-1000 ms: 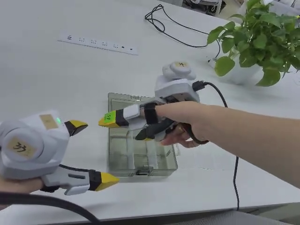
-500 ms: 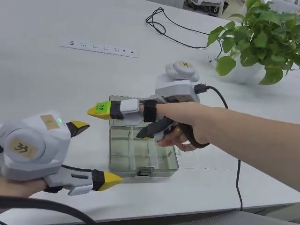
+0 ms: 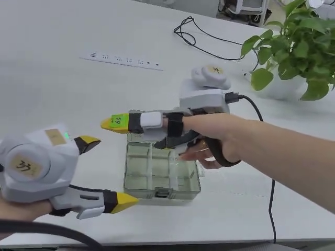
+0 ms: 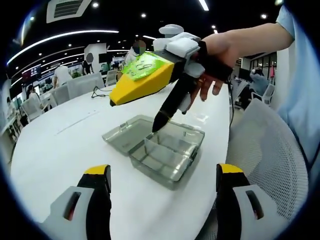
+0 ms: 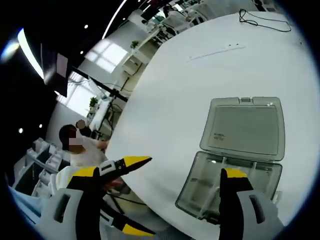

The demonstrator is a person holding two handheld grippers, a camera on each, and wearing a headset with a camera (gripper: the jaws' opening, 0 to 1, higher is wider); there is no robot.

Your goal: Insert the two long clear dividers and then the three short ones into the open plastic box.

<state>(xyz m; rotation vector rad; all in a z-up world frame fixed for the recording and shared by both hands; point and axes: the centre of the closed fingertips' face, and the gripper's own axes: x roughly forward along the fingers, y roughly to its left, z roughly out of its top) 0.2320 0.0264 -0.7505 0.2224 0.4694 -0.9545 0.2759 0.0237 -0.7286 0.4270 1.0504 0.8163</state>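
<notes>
One open plastic box [image 3: 137, 184] sits near the worktop's [image 3: 63, 94] near edge, with its lid laid flat behind it. Clear dividers [image 3: 149, 170] stand inside; their number is not legible. Two tongs counted, both spread wide and empty: right tongs [image 4: 134, 115] over the tray, left tongs [image 3: 112, 170] toward the near-left corner. Risk: if the right lower jaw dips, it could unseat the dividers or shove the light box.

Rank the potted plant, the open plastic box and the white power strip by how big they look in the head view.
1. potted plant, though the frame edge cuts it off.
2. plastic box, close behind and partly covered, so these two are hard to separate.
3. power strip, a thin bar lying farther from the camera.
</notes>
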